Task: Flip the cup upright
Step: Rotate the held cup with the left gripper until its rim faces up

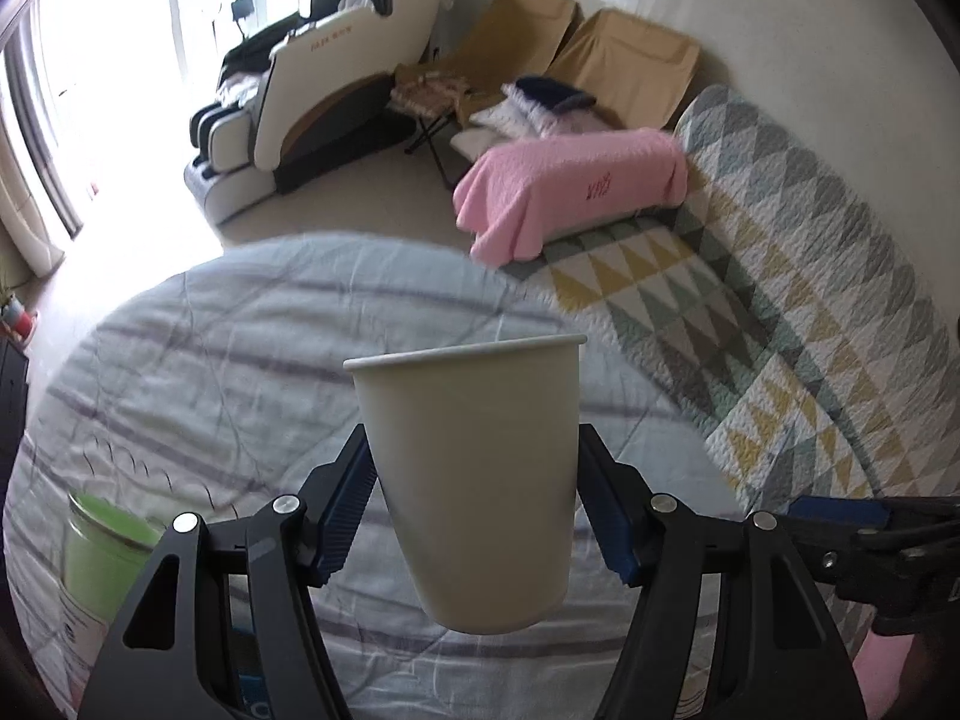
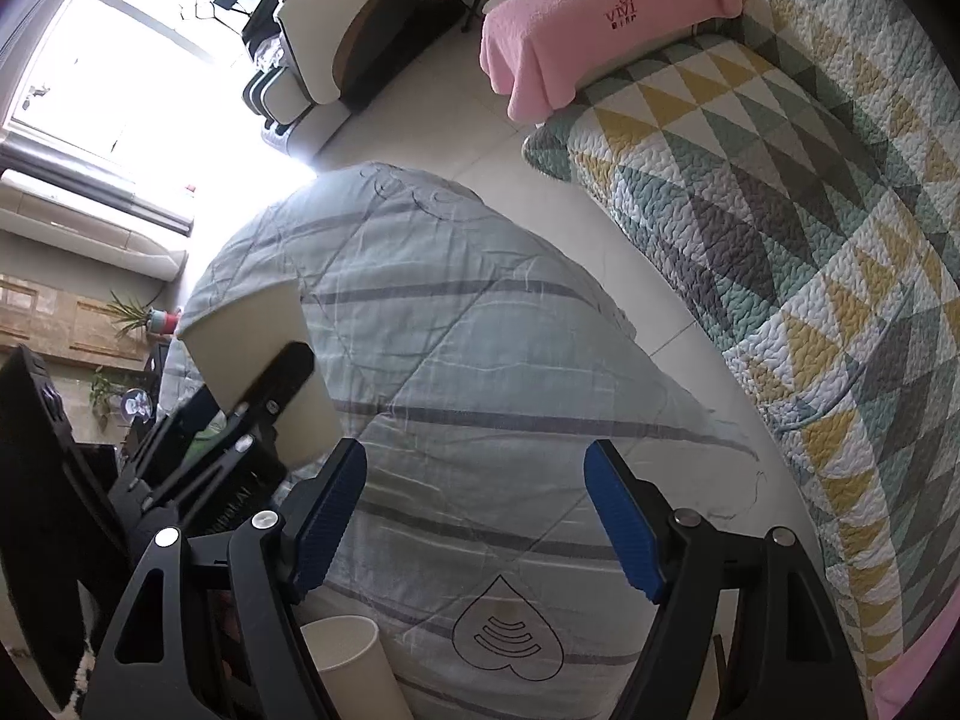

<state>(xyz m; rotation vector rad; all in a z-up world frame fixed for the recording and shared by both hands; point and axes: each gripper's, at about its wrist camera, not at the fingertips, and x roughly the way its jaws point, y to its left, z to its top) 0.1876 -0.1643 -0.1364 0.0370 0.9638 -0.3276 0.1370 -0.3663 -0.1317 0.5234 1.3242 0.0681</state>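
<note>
Living room, daylit from a large window: massage chair (image 1: pixel 312 90) and two tan loungers at the far wall, quilted sofa cover with grey, green and yellow triangles (image 1: pixel 780 312), pink towel (image 1: pixel 570 186) draped over its arm.

Work surface: counter under a pale blue-grey striped quilt (image 2: pixel 468 360) with a printed heart-and-drop emblem near the front edge.

Left tool (image 1: pixel 474 504): clamped on the paper cup (image 1: pixel 474 474), blue ribbed pads pressing both sides of its lower wall.

Right tool (image 2: pixel 474 516): jaws spread wide, nothing between them, hovering over the quilt just beside the left tool.

Paper cup: plain off-white, tapered, rolled rim at the top, base at the bottom; no dents visible. Held above the quilt, mouth up, slightly tilted in the right wrist view.

Second paper cup (image 2: pixel 354 660): same kind, standing near the quilt's front edge, only partly in view.

Green container (image 1: pixel 102 552): low left, blurred.

Progress, as judged: the flip looks done; what remains is setting the cup down on its base and letting go.
</note>
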